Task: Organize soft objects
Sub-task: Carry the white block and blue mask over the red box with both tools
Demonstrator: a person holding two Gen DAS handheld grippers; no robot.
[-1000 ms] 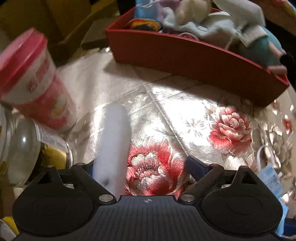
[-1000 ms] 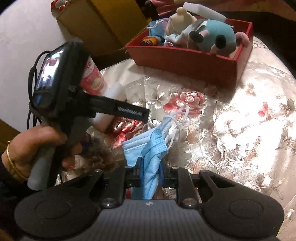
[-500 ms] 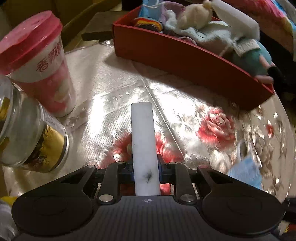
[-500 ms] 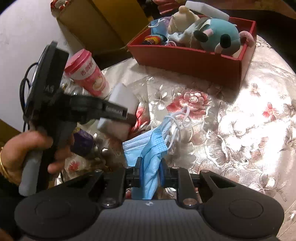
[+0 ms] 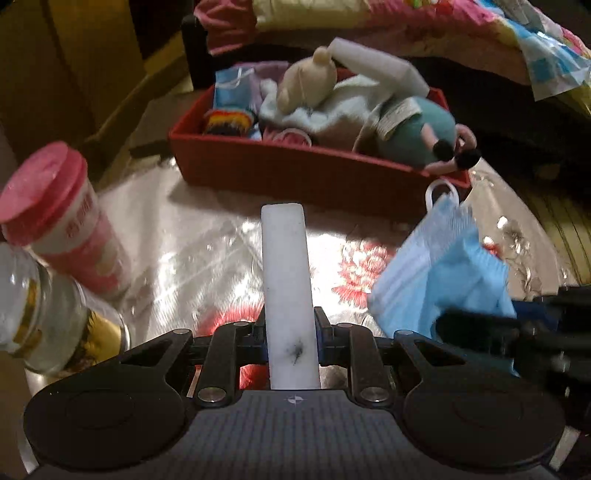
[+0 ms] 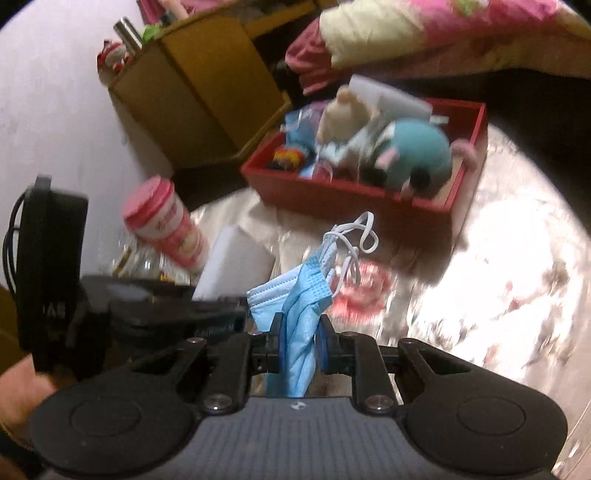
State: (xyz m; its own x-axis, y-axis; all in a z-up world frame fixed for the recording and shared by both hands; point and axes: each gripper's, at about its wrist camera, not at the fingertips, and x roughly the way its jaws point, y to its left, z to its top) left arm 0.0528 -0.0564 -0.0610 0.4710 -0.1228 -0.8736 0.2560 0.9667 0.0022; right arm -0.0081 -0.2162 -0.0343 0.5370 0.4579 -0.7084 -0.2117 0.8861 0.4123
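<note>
My left gripper (image 5: pixel 290 332) is shut on a white sponge block (image 5: pixel 286 280) and holds it above the floral tablecloth; the sponge also shows in the right wrist view (image 6: pixel 236 258). My right gripper (image 6: pixel 299 341) is shut on a blue face mask (image 6: pixel 301 302), whose white ear loops hang forward; the mask also shows in the left wrist view (image 5: pixel 447 273). A red box (image 5: pixel 295 177) (image 6: pixel 351 195) ahead holds a cream plush, a teal plush toy (image 6: pixel 417 151), a white sponge and other soft items.
A pink-lidded cup (image 5: pixel 62 221) (image 6: pixel 162 221) and a glass jar (image 5: pixel 48 321) stand at the left. A brown cardboard box (image 6: pixel 199 81) sits behind the table. Bedding (image 5: pixel 406 22) lies beyond the red box.
My left gripper closed on the white sponge and lifted it. Both grippers rose and moved toward the red box, the right one carrying the mask closer to the left gripper.
</note>
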